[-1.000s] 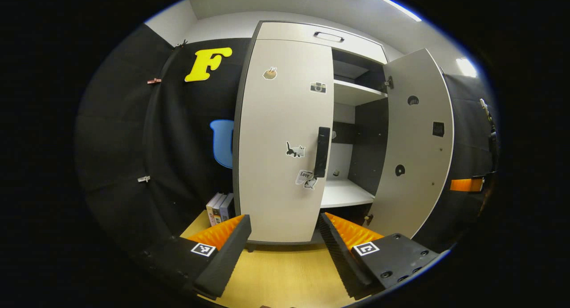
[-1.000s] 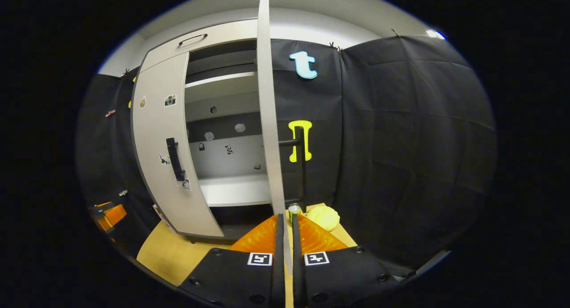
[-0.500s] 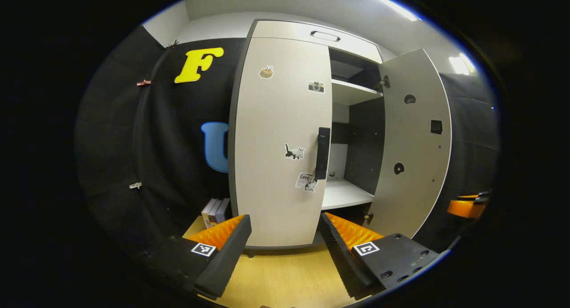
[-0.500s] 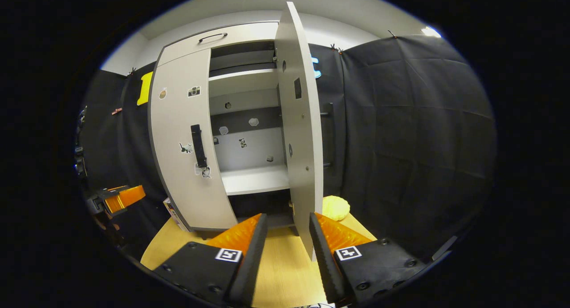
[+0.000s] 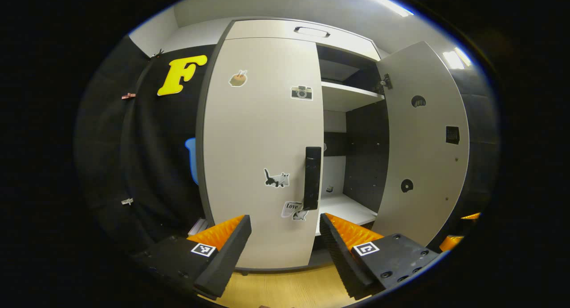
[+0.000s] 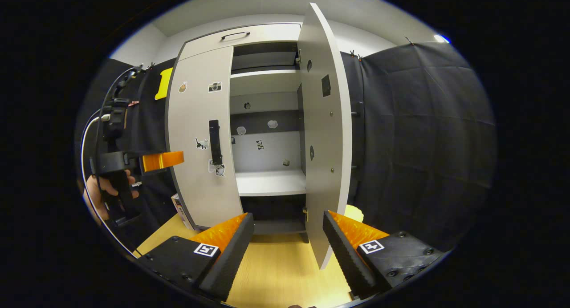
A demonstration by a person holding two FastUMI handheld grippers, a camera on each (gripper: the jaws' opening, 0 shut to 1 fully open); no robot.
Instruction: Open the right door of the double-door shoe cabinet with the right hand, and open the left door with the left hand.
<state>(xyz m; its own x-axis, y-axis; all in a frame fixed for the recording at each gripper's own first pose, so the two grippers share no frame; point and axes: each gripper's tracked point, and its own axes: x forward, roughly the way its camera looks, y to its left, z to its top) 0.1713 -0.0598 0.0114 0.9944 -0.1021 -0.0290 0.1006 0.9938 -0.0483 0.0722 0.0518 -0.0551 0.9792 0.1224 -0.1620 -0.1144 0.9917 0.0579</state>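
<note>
The pale shoe cabinet's left door (image 5: pixel 262 156) is closed, with stickers on it and a black vertical handle (image 5: pixel 312 178) at its right edge. My left gripper (image 5: pixel 285 228) is open, a short way in front of that door and just below the handle. The right door (image 5: pixel 423 143) stands swung out, baring the shelves (image 5: pixel 345 205). In the right gripper view this right door (image 6: pixel 325 156) is nearly edge-on, and my right gripper (image 6: pixel 288 223) is open with the door's lower edge close to its right finger, untouched. A hand (image 6: pixel 95 194) holds the left gripper (image 6: pixel 162 160) near the left door (image 6: pixel 200 143).
Several books (image 6: pixel 178 205) stand on the wooden surface (image 6: pixel 276 272) left of the cabinet. A yellow object (image 6: pixel 354 212) lies behind the open right door. Black cloth walls close in both sides. A drawer with a handle (image 5: pixel 311 31) tops the cabinet.
My right gripper opened and let go of the right door's edge, then drew back. My left gripper moved closer to the left door and its handle.
</note>
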